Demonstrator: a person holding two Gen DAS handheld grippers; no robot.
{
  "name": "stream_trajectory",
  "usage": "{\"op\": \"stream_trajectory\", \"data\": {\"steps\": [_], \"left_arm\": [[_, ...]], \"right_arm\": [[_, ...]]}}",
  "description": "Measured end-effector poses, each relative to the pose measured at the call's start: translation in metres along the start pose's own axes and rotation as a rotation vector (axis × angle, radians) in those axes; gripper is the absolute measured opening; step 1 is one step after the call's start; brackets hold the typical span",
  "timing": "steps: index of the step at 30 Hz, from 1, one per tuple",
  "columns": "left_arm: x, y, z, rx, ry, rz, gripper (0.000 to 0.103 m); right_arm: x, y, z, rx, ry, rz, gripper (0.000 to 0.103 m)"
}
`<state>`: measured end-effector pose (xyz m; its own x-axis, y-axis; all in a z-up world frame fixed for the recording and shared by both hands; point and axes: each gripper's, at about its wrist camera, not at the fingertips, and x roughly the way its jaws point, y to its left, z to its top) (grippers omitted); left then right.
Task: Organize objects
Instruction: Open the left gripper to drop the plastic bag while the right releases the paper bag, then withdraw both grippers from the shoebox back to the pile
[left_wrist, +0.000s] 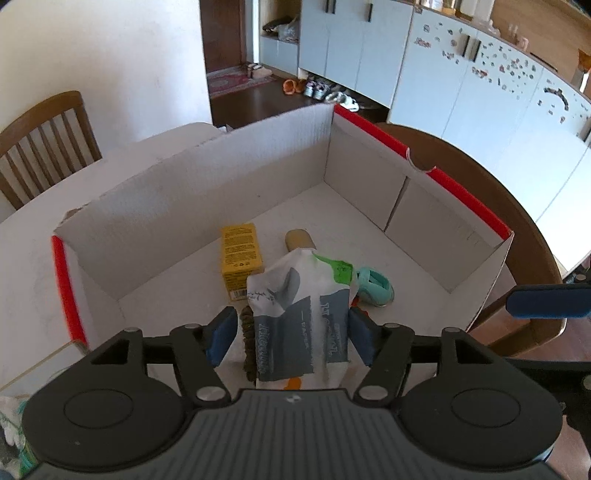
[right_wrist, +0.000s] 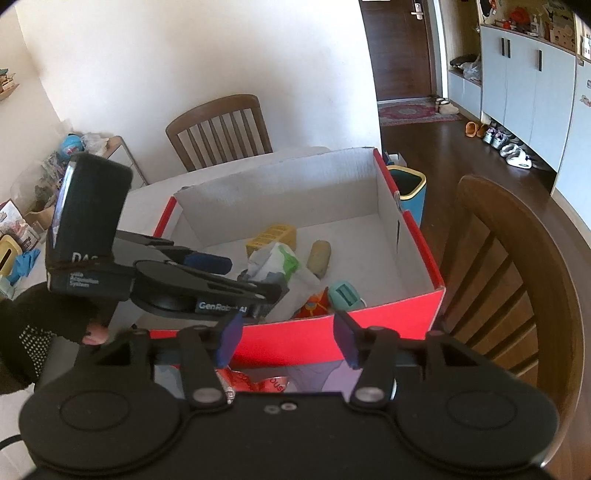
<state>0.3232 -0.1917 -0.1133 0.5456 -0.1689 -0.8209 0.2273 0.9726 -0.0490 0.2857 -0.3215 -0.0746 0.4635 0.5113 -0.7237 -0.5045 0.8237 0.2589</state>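
Note:
A red cardboard box (left_wrist: 369, 162) with a white inside stands on the table; it also shows in the right wrist view (right_wrist: 332, 332). My left gripper (left_wrist: 291, 332) is over the box, open, with a white and grey tissue pack (left_wrist: 299, 310) between its fingers, the pads a little apart from it. In the box lie a yellow carton (left_wrist: 242, 258), a cardboard tube (left_wrist: 300, 239), a teal object (left_wrist: 375, 286), a brown scrunchie (left_wrist: 249, 343) and an orange toy (right_wrist: 314, 306). My right gripper (right_wrist: 288, 339) is open and empty, outside the box's near wall.
A red snack bag (right_wrist: 255, 380) and a purple packet (right_wrist: 325, 376) lie on the table under my right gripper. Wooden chairs stand at the far side (right_wrist: 221, 129) and right (right_wrist: 517, 280). A blue bin (right_wrist: 408, 192) stands behind the box.

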Motion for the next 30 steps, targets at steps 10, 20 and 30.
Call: {"op": "stream_trajectory", "data": {"steps": [10,20,30], "left_arm": [[-0.046,0.011,-0.01,-0.039,-0.078,0.02,0.065],[-0.1,0.027,-0.028,-0.085,-0.146,0.065,0.065],[-0.144,0.062,-0.056,-0.142,-0.194,0.059,0.077]], "right_arm": [[-0.013,0.01,0.003,-0.014,-0.031,0.027,0.056],[-0.031,0.038,0.002,-0.012,-0.08,0.045,0.064],[-0.037,0.085,-0.002,-0.014,-0.111,0.049,0.071]]}}
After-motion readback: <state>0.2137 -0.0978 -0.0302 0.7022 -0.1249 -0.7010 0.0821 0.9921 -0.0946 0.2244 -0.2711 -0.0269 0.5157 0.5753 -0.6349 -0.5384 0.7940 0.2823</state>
